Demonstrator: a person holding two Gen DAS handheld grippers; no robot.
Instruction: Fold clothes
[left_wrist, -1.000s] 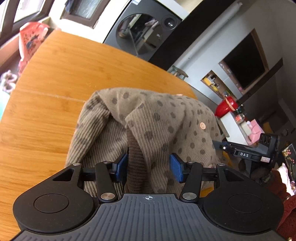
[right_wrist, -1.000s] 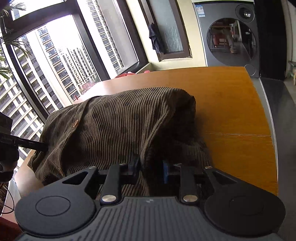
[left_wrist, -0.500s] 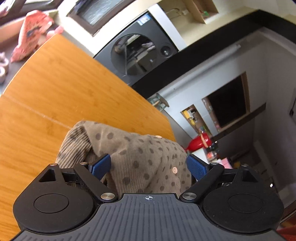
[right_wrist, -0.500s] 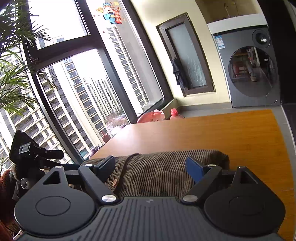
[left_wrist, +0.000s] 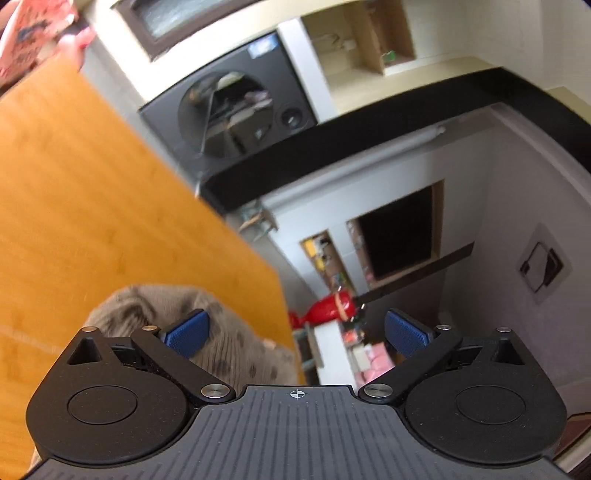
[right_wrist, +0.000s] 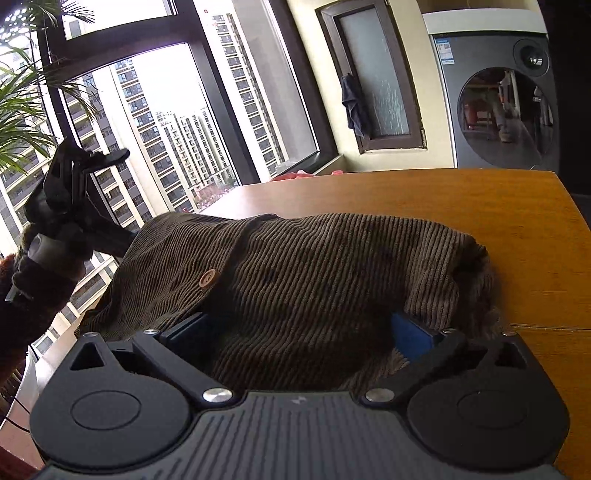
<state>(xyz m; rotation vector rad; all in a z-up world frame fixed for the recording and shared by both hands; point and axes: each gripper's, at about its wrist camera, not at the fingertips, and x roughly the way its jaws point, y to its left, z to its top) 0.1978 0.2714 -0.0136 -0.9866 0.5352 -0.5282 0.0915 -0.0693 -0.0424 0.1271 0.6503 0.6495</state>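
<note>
A brown corduroy garment with faint dots and a wooden button lies folded in a heap on the wooden table. My right gripper is open, low at the garment's near edge, with cloth bulging between its wide blue pads. My left gripper is also open and holds nothing. It is raised above the garment and tilted up toward the room. In the right wrist view the left gripper hovers off the garment's left end, held by a hand in a fuzzy brown sleeve.
A grey washing machine stands past the table's far end. Large windows and a potted palm run along the left. The table's right edge drops to the floor, with a red vase and shelves beyond.
Both grippers have opened and let go of the garment. The left one rose and tipped upward. The right one lifted away, then came back down to the cloth's near edge.
</note>
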